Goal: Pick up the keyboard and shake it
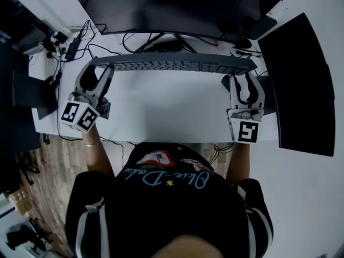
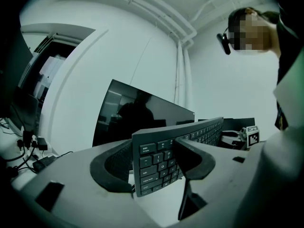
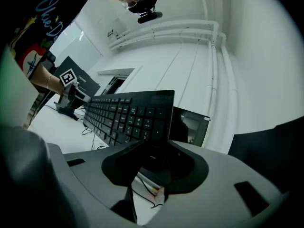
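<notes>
A long dark keyboard [image 1: 172,64] hangs level above the white desk [image 1: 172,117], held by its two ends and tipped on edge. My left gripper [image 1: 102,73] is shut on its left end; in the left gripper view the jaws [image 2: 153,167] clamp the Esc corner of the keyboard [image 2: 161,158], one pad on the keys and one behind. My right gripper [image 1: 242,80] is shut on the right end; in the right gripper view the jaws [image 3: 154,158] pinch the lower corner of the keyboard [image 3: 128,115].
A dark monitor [image 1: 177,7] stands just behind the keyboard. A large black mat [image 1: 301,85] lies at the right of the desk. Cables and a power strip [image 1: 75,42] lie at the back left. Wooden floor [image 1: 48,165] shows beyond the desk's left edge.
</notes>
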A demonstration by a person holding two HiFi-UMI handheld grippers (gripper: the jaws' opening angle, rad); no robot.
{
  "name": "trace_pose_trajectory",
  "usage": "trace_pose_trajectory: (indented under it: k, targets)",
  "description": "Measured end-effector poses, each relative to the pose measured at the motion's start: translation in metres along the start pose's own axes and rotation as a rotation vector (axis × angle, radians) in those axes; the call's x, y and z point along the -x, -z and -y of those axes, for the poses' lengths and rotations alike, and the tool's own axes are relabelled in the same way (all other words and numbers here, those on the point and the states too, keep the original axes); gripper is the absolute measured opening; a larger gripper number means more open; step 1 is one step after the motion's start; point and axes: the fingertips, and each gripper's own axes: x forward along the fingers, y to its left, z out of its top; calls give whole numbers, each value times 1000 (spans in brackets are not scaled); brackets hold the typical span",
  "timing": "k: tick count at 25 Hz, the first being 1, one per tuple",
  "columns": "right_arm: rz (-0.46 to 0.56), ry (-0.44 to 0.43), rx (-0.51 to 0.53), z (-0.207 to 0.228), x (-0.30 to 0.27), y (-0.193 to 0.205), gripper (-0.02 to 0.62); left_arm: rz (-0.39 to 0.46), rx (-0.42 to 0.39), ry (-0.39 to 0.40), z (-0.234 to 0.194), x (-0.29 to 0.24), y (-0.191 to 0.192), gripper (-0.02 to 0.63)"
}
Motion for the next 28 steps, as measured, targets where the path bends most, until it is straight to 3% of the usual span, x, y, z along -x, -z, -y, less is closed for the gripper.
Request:
trace_pose_trajectory:
  k: [28]
  targets:
    - [-262,-75,-234,-46,7,111,130,-273,106,-62,-18,-1,102,253]
